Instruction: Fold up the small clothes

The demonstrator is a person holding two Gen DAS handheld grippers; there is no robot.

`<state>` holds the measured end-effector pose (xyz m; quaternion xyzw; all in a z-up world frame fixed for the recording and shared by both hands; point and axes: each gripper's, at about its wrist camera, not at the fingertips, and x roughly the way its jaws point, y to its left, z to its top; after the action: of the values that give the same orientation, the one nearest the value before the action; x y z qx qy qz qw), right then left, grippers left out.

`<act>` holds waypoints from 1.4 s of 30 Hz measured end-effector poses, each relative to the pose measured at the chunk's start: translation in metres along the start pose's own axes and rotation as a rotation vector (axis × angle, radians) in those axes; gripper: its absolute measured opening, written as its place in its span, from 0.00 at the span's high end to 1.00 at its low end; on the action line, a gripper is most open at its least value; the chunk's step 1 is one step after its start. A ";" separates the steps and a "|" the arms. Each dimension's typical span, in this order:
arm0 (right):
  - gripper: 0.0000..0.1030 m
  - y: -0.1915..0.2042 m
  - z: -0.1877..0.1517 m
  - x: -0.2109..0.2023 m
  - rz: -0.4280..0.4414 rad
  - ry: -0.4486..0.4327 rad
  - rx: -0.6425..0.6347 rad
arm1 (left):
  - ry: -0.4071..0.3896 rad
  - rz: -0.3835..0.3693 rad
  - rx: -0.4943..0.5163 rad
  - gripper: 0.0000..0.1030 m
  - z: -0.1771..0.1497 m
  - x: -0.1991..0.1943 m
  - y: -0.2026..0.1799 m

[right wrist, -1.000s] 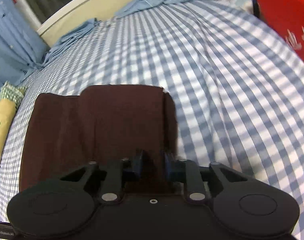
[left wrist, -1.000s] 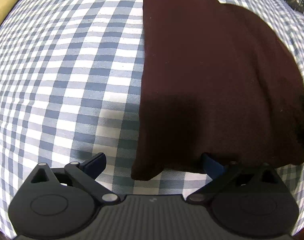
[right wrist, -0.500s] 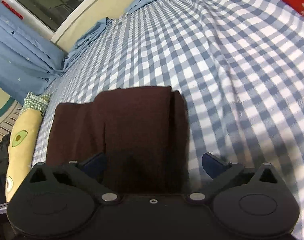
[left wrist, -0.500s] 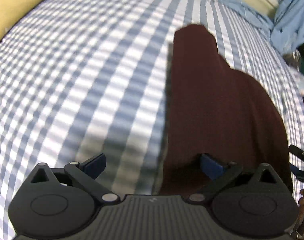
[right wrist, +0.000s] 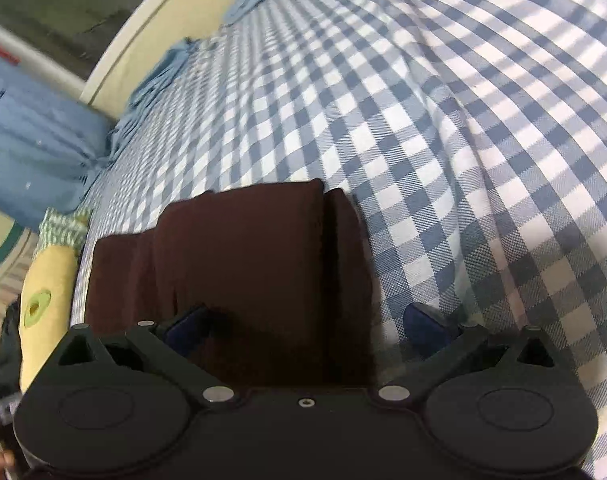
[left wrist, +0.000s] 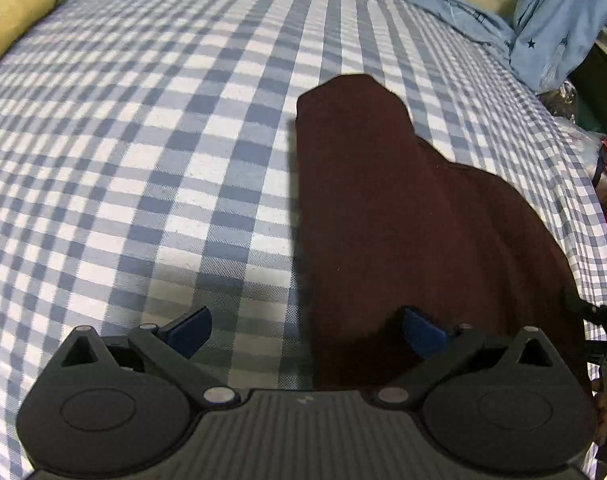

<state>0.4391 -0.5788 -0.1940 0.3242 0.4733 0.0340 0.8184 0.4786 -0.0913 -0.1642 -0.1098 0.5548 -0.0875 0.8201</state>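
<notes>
Both hand-held grippers, left and right, pointed down over the dark brown cloth on the bed, wide open, holding nothing.

A bed covered in a blue-and-white checked sheet carries a dark brown folded garment, lying flat. Beyond the garment, crumpled light blue cloth lies along the sheet's far edge; to the garment's far left rests a yellow pillow.

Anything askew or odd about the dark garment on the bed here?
Slightly. The dark brown garment lies folded on the checked sheet, but a strip of a lower layer sticks out along its right edge, so the edges don't line up.
</notes>
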 end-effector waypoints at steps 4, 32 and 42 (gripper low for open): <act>0.00 0.000 -0.008 0.000 0.012 -0.016 -0.050 | 0.035 -0.085 -0.054 0.01 0.001 0.004 0.002; 0.62 0.021 0.004 0.005 -0.034 0.024 -0.026 | 0.191 -0.115 -0.026 0.24 0.004 0.029 -0.017; 0.85 0.075 -0.011 -0.019 -0.138 -0.068 -0.202 | 0.194 -0.078 -0.012 0.54 0.009 0.017 -0.028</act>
<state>0.4387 -0.5208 -0.1412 0.2078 0.4608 0.0141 0.8627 0.4923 -0.1223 -0.1688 -0.1272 0.6274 -0.1265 0.7577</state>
